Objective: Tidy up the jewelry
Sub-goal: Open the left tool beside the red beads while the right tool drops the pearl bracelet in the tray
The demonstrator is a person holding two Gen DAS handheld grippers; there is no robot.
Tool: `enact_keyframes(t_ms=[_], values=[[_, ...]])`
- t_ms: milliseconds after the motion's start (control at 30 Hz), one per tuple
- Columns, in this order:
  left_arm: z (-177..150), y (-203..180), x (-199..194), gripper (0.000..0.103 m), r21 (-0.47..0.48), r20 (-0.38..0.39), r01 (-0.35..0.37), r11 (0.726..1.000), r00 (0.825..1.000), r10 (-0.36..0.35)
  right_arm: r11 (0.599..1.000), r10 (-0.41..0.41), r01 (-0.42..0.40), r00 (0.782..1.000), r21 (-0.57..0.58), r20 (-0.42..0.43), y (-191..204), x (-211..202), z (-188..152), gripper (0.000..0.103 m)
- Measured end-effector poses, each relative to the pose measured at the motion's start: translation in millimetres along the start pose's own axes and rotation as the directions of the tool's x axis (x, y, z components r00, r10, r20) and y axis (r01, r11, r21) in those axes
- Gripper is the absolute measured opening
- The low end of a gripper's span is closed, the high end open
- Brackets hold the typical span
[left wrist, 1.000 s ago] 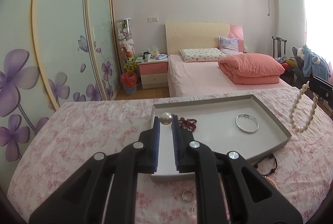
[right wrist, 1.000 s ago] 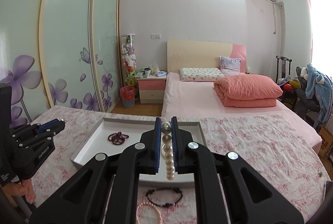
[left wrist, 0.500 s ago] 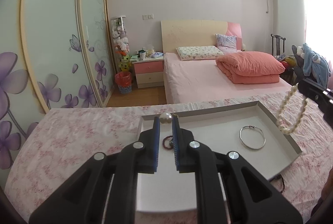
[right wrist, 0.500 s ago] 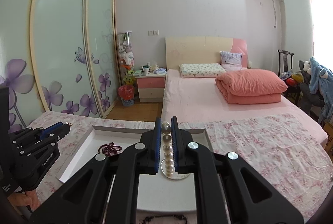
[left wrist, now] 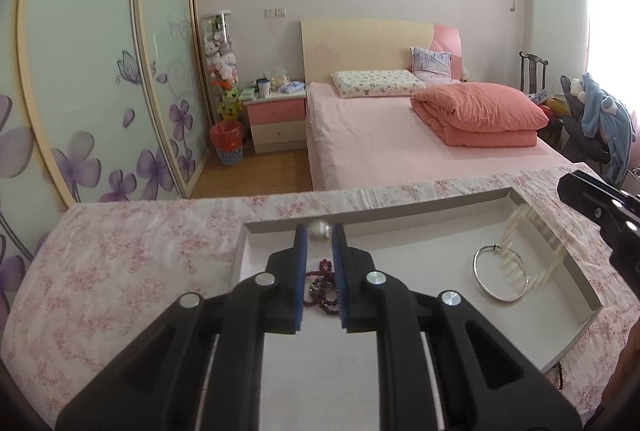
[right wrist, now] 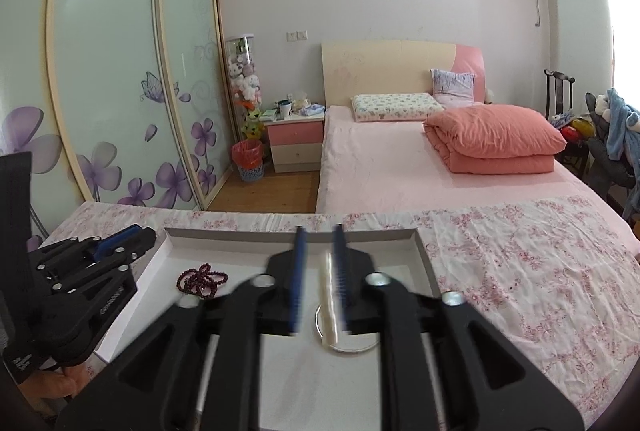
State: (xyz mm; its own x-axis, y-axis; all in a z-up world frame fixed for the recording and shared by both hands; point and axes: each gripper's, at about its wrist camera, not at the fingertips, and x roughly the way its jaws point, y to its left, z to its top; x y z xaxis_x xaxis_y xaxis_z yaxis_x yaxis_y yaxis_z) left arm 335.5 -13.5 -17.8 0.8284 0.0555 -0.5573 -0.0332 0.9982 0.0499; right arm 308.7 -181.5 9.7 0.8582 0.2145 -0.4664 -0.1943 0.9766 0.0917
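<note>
The pearl strand hung blurred between the right gripper's fingers, close to the right-hand pad, its long axis running up and down over the silver bangle in the grey tray. Those jaws were opening, and the strand looked to be slipping free and dropping, not firmly pinched. From the left camera it showed as a pale smear just below the right gripper, above the tray's right end.

The left gripper was also opening; a single large pearl sat at its fingertips, with a gap showing beside it, so whether the pads still pressed it I cannot tell. Below it lay the dark red bead string on the tray floor.

The tray rested on a pink flowered cloth. The right hand was nearer the strand; its drop should land on or beside the bangle.
</note>
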Motion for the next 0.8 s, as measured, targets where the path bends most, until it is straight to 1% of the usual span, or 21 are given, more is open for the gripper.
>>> enact_keyframes(t_ms=[33, 67, 300, 533, 800], values=[[-0.5, 1.0, 2.6, 0.022, -0.006, -0.009, 0.004, 1.0, 1.0, -0.004, 1.0, -0.002, 0.002, 1.0, 0.002, 0.001, -0.4, 0.2, -0.4, 0.039], [-1.9, 3.1, 3.9, 0.025, -0.016, -0.015, 0.004, 1.0, 1.0, -0.004, 1.0, -0.004, 0.004, 1.0, 0.003, 0.007, -1.1, -1.1, -1.6, 0.04], [-6.7, 23.3, 0.1, 0.025, -0.064, -0.029, -0.016, 0.998, 0.999, 0.014, 1.0, -0.022, 0.022, 1.0, 0.013, 0.008, -7.4, -8.9, -6.3, 0.04], [-14.1, 37.4, -12.5, 0.026, -0.077, -0.034, -0.04, 0.996, 0.999, 0.038, 1.0, -0.023, 0.023, 1.0, 0.004, 0.003, -7.5, -18.3, -12.4, 0.04], [-34.9, 45.8, -32.7, 0.026, -0.088, -0.054, -0.028, 0.996, 0.998, 0.023, 1.0, -0.018, 0.018, 1.0, 0.0, -0.012, -7.0, -33.4, -24.4, 0.04]])
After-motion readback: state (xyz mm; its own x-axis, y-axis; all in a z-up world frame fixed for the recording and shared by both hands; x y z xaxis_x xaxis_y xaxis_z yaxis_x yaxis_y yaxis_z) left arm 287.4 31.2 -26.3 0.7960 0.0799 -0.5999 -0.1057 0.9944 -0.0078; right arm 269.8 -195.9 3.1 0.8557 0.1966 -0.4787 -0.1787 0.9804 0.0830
